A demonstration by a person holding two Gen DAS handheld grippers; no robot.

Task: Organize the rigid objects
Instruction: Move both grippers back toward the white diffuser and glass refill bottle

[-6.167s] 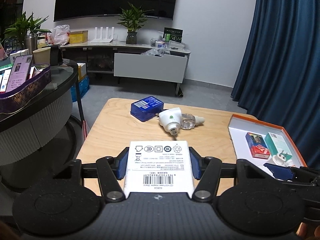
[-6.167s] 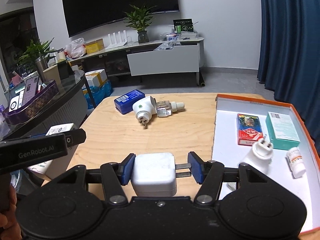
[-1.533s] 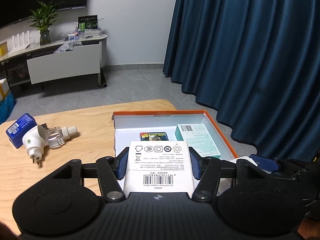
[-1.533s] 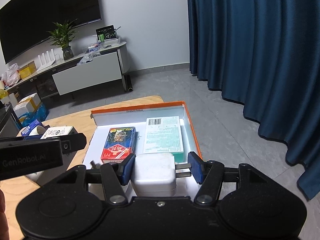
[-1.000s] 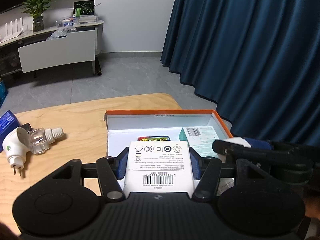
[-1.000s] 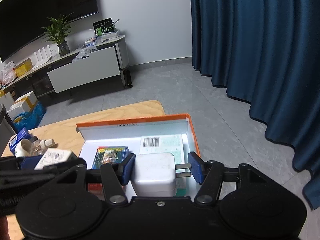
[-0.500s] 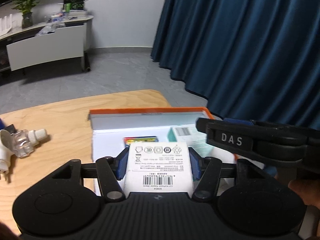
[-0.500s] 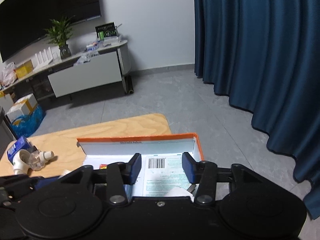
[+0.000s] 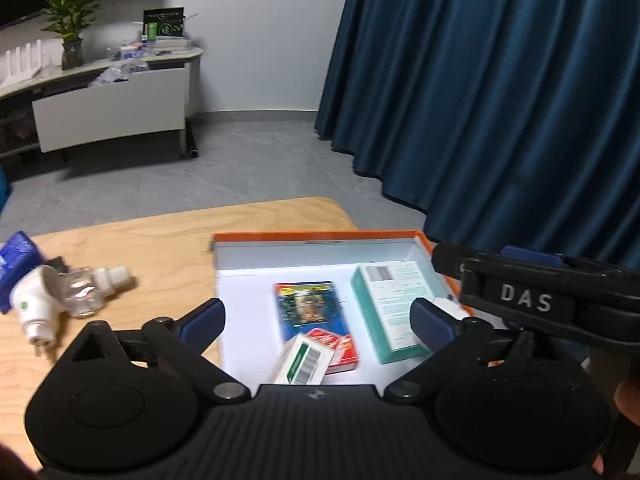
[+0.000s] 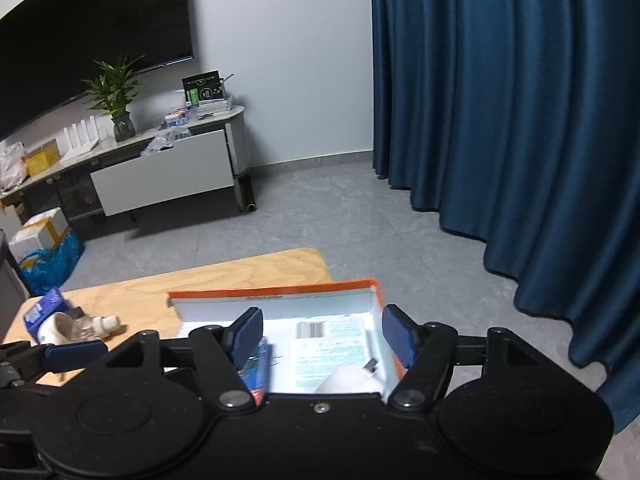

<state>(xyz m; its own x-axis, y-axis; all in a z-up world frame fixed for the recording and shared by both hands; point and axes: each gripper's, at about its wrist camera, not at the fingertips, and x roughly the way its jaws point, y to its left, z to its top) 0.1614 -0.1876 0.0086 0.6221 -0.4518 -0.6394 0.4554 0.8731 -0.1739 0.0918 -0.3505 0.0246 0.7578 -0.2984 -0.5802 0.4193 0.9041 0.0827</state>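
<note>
Two tongs worked over one orange-rimmed tray (image 9: 316, 236) that sat at the right end of the wooden counter (image 9: 160, 248), its far right corner close to the counter's edge.

The left tongs (image 9: 316, 320) were spreading, jaws wide apart, with nothing pressed between the pads; a white barcoded box (image 9: 305, 360) lay tilted below them in the tray, leaning on one red box (image 9: 340, 346). Beside those lay one picture-fronted card box (image 9: 306, 306) and one teal-edged white carton (image 9: 394, 304), flat near the tray's right wall.

The right tongs (image 10: 322, 338) were also opening, pads clear of everything, above one white plug adapter (image 10: 346, 378) resting on the carton (image 10: 328, 350) by the right wall.

That made five things in the tray. Bare white floor remained along its far wall and left side.

Outside it, at the counter's left, one blue box (image 9: 16, 256) and one white plug-in diffuser (image 9: 44, 304) with its clear bottle lay touching, well apart from the tray, with open wood between.
</note>
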